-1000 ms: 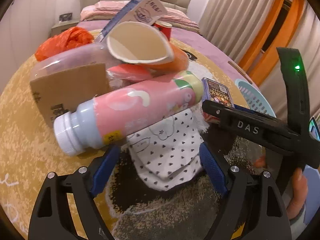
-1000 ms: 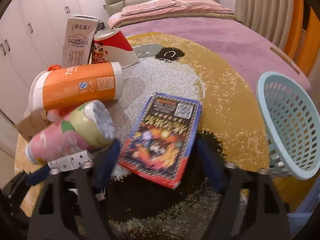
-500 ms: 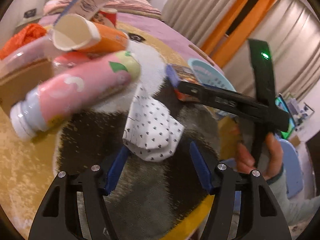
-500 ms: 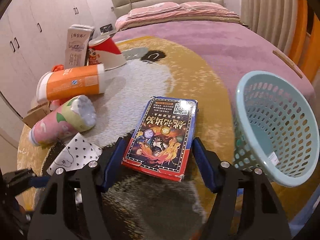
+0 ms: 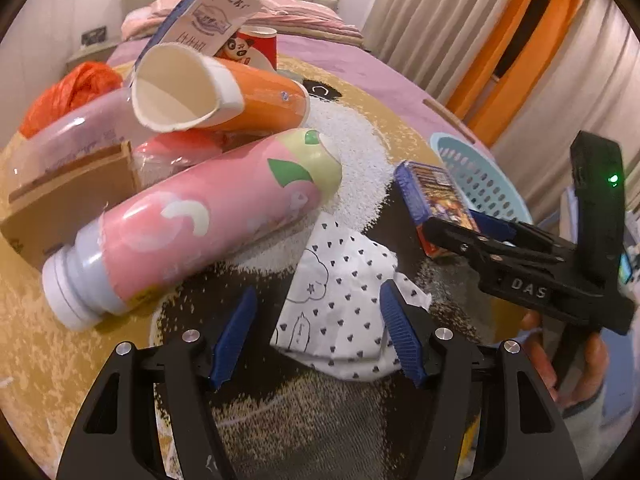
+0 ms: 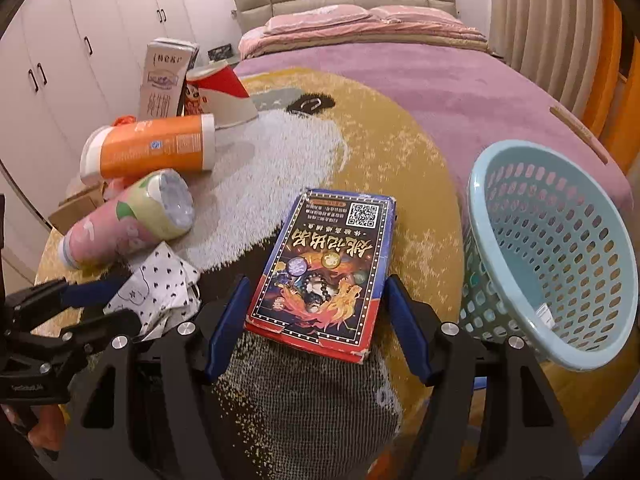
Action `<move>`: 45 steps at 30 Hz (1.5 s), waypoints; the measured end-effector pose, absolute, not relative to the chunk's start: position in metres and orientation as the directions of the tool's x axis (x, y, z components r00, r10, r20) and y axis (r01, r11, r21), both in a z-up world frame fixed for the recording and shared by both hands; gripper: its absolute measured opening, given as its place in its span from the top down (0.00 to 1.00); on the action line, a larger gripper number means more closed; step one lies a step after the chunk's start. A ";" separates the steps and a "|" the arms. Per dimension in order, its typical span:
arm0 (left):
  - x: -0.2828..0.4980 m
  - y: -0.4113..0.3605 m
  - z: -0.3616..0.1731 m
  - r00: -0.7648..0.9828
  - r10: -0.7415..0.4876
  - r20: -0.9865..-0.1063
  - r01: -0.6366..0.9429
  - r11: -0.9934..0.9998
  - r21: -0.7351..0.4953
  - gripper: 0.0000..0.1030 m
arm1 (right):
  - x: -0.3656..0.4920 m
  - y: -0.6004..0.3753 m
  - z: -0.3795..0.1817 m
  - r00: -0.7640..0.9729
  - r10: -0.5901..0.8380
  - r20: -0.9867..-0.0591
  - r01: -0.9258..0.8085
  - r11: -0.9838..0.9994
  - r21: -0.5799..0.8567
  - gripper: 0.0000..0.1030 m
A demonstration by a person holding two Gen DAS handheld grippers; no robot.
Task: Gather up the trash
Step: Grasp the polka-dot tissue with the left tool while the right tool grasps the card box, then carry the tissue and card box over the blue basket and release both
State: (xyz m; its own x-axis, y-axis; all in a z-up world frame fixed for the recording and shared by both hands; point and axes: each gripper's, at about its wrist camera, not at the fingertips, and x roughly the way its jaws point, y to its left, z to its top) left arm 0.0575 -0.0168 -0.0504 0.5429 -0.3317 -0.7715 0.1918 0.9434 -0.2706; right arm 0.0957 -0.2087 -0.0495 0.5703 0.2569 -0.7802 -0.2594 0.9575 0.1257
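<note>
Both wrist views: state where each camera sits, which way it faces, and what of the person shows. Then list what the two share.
Left wrist: sits on the left gripper, angled down at the rug; its closing jaws straddle the spotted cloth, the pink bottle beside it; fingers of the person's right hand show.
Right wrist: sits on the right gripper, angled down, jaws either side of the blue card box, beside the basket; no hand clearly visible.
Shared: cloth, bottle, card box, basket, orange cup.

free: bare rug [image 6: 304, 400] near grippers | blocked: bottle pile [image 5: 208, 216] left, basket [image 6: 560, 344] right
</note>
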 end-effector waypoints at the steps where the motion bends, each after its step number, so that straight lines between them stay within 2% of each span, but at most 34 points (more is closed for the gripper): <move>1: 0.059 -0.021 -0.050 0.547 -0.309 -0.778 0.192 0.951 -0.243 0.45 | 0.095 -0.210 -0.049 0.569 0.263 -0.780 -0.258 0.957 0.134 0.36; 5: 0.056 -0.035 -0.051 0.563 -0.223 -0.796 0.201 0.971 -0.130 0.55 | 0.096 -0.211 -0.049 0.566 0.267 -0.780 -0.242 0.958 0.152 0.30; 7: 0.053 -0.034 -0.049 0.564 -0.225 -0.795 0.204 0.970 -0.130 0.72 | 0.097 -0.208 -0.050 0.567 0.252 -0.784 -0.231 0.963 0.143 0.29; 10: 0.055 -0.036 -0.050 0.569 -0.208 -0.796 0.200 0.973 -0.112 0.83 | 0.099 -0.200 -0.051 0.577 0.207 -0.790 -0.211 0.972 0.101 0.28; 13: 0.047 -0.032 -0.048 0.573 -0.241 -0.784 0.203 0.968 -0.149 0.93 | 0.099 -0.196 -0.052 0.586 0.175 -0.791 -0.190 0.979 0.076 0.28; 14: 0.046 -0.031 -0.047 0.577 -0.251 -0.777 0.203 0.966 -0.161 0.94 | 0.099 -0.196 -0.052 0.589 0.168 -0.791 -0.188 0.980 0.069 0.29; 16: 0.044 -0.031 -0.045 0.586 -0.258 -0.768 0.204 0.964 -0.168 0.97 | 0.097 -0.194 -0.052 0.602 0.135 -0.787 -0.186 0.982 0.027 0.39; 29: 0.046 -0.059 -0.006 0.657 -0.351 -0.667 0.295 0.934 -0.200 0.99 | 0.092 -0.241 -0.020 0.683 0.161 -0.712 -0.141 0.986 0.088 0.40; 45: 0.116 -0.177 0.021 0.605 -0.490 -0.628 0.483 0.853 -0.199 0.99 | 0.108 -0.374 0.004 0.749 -0.007 -0.663 0.124 0.984 0.129 0.40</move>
State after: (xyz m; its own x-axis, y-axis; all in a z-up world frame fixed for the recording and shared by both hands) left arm 0.1165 -0.1767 0.0214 0.6053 -0.4896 -0.6277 0.4831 0.8526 -0.1992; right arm 0.1080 -0.3743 0.0035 0.7488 -0.0071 -0.6628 0.1239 0.9838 0.1294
